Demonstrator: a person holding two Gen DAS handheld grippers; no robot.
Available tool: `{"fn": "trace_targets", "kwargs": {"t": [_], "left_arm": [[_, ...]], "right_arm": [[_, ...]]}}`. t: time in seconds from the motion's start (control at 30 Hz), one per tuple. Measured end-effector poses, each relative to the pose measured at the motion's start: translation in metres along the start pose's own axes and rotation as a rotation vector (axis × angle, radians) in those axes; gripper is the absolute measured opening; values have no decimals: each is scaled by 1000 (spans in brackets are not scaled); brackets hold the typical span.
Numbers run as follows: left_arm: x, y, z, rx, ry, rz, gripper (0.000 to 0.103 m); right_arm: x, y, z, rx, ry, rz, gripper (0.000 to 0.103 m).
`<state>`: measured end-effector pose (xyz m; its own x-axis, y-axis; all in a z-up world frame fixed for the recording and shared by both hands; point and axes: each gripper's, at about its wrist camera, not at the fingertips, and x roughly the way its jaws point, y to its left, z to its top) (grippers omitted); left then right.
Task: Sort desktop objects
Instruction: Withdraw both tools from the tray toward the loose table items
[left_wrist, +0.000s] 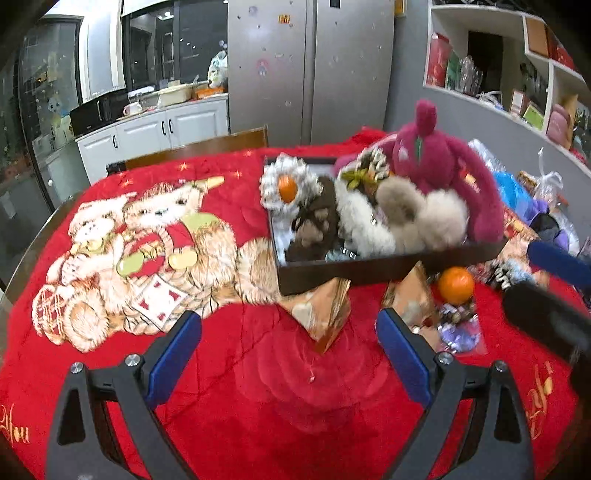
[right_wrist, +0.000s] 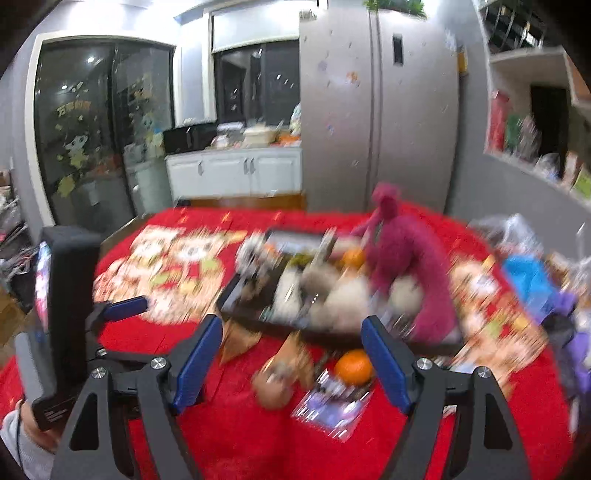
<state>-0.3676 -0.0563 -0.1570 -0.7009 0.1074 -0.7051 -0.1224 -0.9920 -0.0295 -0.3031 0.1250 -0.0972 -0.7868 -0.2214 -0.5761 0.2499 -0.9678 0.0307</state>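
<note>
Both grippers, left gripper and right gripper, hang spread wide, empty. Orange sits just outside the box — probably firm, slippery, so pinch its middle.

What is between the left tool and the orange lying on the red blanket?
Nothing solid blocks it. The left tool is open above bare red blanket, and the orange sits ahead to its right, in front of the dark box. A gold paper wrapper lies right beside the orange, close to the path.
</note>
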Motion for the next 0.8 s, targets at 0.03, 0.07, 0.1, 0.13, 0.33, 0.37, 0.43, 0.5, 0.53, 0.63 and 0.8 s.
{"fn": "trace_targets", "kwargs": {"t": [0.03,0.07,0.1,0.13,0.33,0.37,0.43,0.5,0.53,0.63,0.8], "left_arm": [[2,0,-2,1,0,-4,97],[4,0,-3,2,2,-9,96],[7,-2,-5,11,10,-4,96],[10,-4,-6,24,13,-4,96],[27,-7,-10,39,46,-23,96],[30,-6,-10,39,55,-23,96],[36,-3,-9,26,75,-40,96],[40,1,-8,9,84,-49,96],[43,3,-7,-3,95,-56,96],[54,11,-4,-41,131,-71,96],[58,9,-3,-31,142,-66,96]], "right_arm": [[4,-1,-9,22,7,30,80],[11,-4,-16,42,18,52,80],[17,-7,-23,52,39,61,80],[22,-8,-28,56,59,65,80],[34,-17,-40,61,109,68,80],[37,-18,-40,62,118,68,80],[43,-20,-44,63,146,76,80],[49,-21,-47,63,167,87,80],[52,-21,-48,63,174,91,80],[59,-22,-51,69,199,110,80],[69,-20,-57,53,219,120,80]]}}
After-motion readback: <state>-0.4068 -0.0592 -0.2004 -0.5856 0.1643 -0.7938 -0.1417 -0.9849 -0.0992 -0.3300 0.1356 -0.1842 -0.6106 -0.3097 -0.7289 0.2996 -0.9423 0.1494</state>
